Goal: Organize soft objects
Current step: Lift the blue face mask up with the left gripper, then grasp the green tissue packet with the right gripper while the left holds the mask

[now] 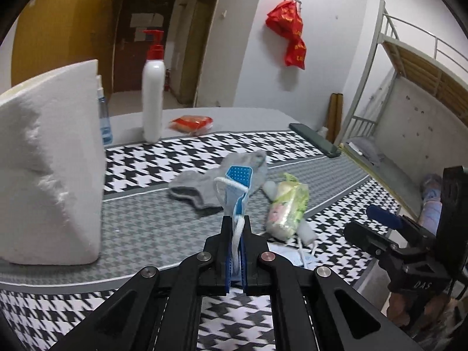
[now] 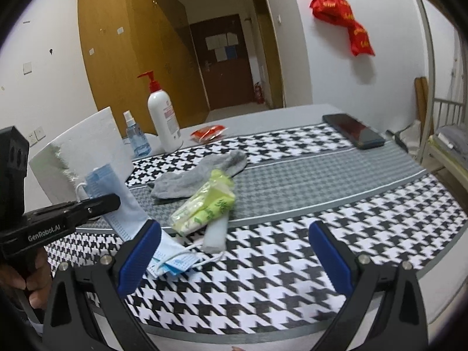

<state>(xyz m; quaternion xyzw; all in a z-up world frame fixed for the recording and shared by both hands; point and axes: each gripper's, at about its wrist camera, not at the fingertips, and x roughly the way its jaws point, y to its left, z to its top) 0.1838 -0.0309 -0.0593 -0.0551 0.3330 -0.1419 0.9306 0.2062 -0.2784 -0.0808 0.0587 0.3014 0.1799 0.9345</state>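
- A bedroom with white walls, a wooden wardrobe and a metal bunk bed; the work happens on a tabletop (image 2: 292,263) covered in black-and-white houndstooth cloth with a grey band across it.
- The left tongs (image 1: 235,222) are clamped together on a pale blue pleated face mask (image 1: 237,188), which stands up from their tips with its white ear loop hanging — its long axis runs along the fingers, away from the hand.
- A big white foam block (image 1: 49,169) stands just to the left of these tongs, close by; it looks the likely place for the mask, though that is a guess.
- Ahead of the left tongs lie a crumpled grey sock (image 1: 204,184) and a green-and-yellow plastic tissue pack (image 1: 288,207).
- The right tongs (image 2: 234,251) stand wide apart, gripping nothing; the tissue pack and a white foam strip (image 2: 216,234) lie just ahead of them, slightly left, their long axes slanting away to the right — the right hand is nearer to both.
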